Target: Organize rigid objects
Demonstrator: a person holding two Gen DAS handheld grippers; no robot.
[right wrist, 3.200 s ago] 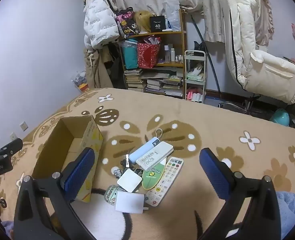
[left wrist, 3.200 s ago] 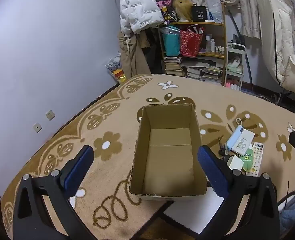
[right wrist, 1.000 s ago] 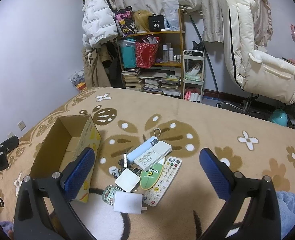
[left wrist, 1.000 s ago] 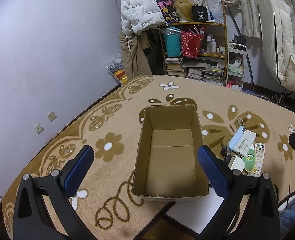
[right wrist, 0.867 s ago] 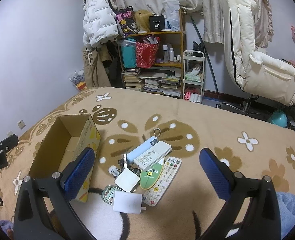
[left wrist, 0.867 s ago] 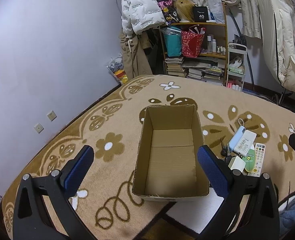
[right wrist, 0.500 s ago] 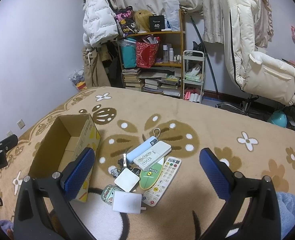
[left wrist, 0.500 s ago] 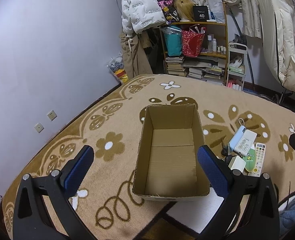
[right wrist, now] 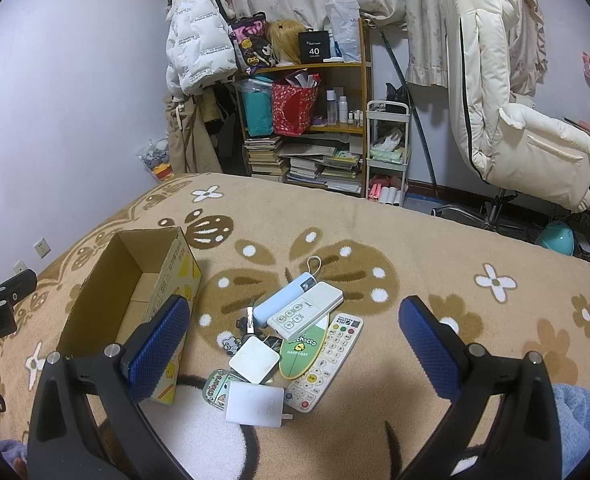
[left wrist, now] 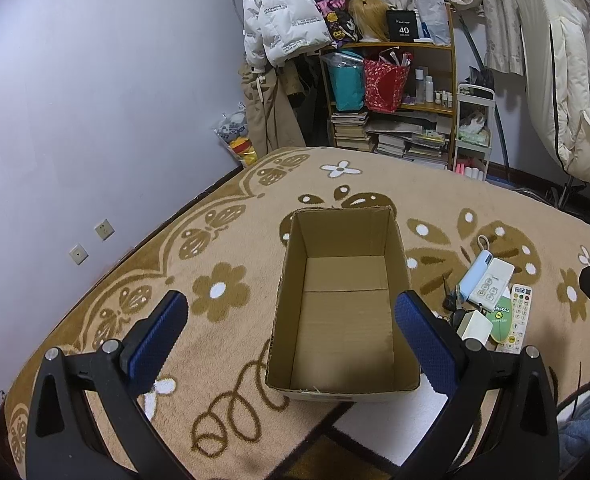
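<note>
Cardboard box point(left wrist: 345, 300) sits empty on the rug point(left wrist: 231, 240), dead centre under the left gripper point(left wrist: 291, 332), whose fingers are spread wide and hold nothing; the clutter lies at 3 o'clock.

In the right view, the right gripper point(right wrist: 293, 340), fingers also apart and empty, hovers over the pile. The charger point(right wrist: 255, 399) at 6 o'clock looks easiest: drop straight, pinch its short sides.

Matt brown corrugated cardboard box point(left wrist: 345, 308), plush deep-pile carpet point(right wrist: 415, 248), smooth glossy plastic remote control point(right wrist: 325, 360), matt white plastic charger point(right wrist: 255, 400), textured blue pads point(right wrist: 157, 344) on matt black gripper arms.
</note>
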